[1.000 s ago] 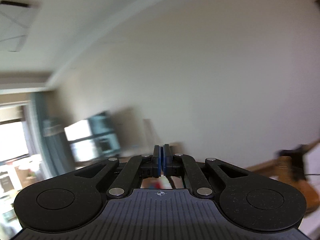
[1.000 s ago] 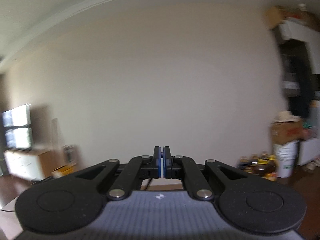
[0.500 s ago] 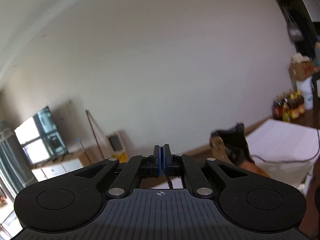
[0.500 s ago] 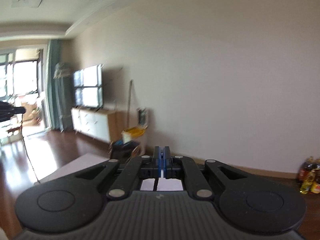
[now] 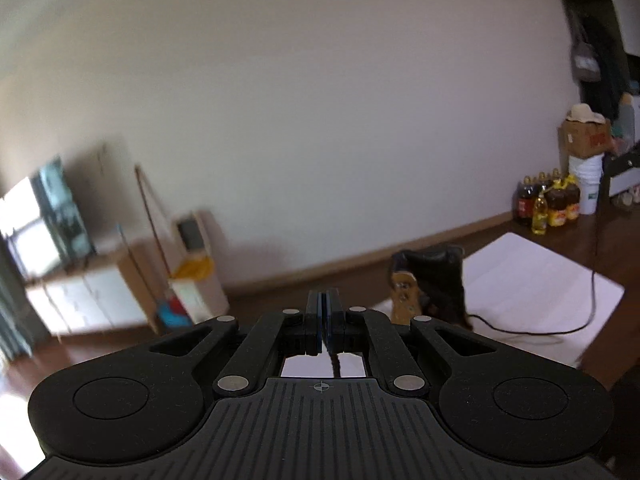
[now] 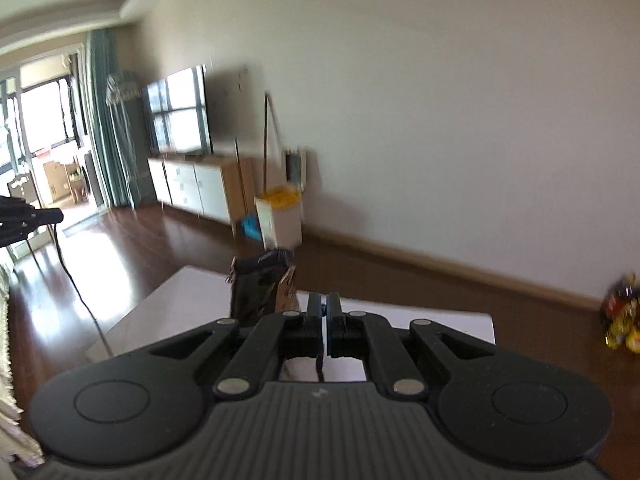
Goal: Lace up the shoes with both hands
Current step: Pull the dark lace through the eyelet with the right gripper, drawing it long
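Left wrist view now looks down past the shut left gripper (image 5: 322, 312) to a tall dark boot with a tan tongue (image 5: 432, 284) standing on a white counter (image 5: 532, 280), with a black cable (image 5: 560, 330) trailing across the surface. A second ago this camera showed mostly wall and ceiling with the boot a blur at the right edge; half a second ago the boot stood further right. Both views have tipped downward, so I judge the hands are only now lining up on the shoe and no lacing has begun.

In the right wrist view the same boot (image 6: 260, 284) sits just left of the right gripper (image 6: 323, 312), whereas a second ago only bare wall showed. Both pairs of fingers are clenched. A thin dark strand (image 5: 334, 362) hangs under the left fingers and another (image 6: 320, 364) under the right; whether these are lace ends being pinched I cannot tell.
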`<state>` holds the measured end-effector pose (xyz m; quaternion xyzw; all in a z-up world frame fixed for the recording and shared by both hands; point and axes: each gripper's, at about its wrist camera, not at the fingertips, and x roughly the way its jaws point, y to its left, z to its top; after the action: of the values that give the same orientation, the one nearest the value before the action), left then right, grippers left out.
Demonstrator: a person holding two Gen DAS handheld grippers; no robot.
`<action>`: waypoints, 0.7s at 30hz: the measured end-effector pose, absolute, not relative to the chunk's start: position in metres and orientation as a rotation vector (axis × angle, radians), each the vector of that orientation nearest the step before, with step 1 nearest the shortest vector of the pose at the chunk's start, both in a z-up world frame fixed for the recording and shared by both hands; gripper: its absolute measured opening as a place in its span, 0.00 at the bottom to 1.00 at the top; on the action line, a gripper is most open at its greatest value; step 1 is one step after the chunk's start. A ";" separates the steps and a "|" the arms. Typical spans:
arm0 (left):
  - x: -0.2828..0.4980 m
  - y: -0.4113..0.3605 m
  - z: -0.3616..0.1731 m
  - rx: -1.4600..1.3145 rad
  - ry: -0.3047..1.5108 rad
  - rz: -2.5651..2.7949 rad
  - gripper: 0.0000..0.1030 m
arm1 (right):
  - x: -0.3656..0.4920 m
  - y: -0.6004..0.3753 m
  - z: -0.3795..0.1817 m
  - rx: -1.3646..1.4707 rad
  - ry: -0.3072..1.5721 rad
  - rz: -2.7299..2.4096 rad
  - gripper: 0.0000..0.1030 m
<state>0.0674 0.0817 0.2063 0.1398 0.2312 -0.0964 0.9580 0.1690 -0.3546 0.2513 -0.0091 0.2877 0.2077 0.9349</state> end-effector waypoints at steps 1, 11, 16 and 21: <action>0.068 0.082 0.210 0.264 0.495 -0.193 0.02 | 0.169 -0.351 0.265 -0.027 0.627 0.419 0.02; 0.021 0.099 0.239 0.264 0.506 -0.341 0.02 | 0.126 -0.295 0.323 -0.008 0.731 0.325 0.02; -0.020 0.086 0.221 0.285 0.505 -0.344 0.02 | 0.091 -0.279 0.303 -0.033 0.793 0.359 0.02; -0.057 0.044 0.192 0.252 0.537 -0.305 0.02 | 0.067 -0.294 0.279 -0.057 0.825 0.416 0.02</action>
<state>-0.0566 0.0437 0.1916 0.1238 0.2635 -0.1497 0.9449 0.0674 -0.2936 0.2794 -0.0276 0.3978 0.2007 0.8948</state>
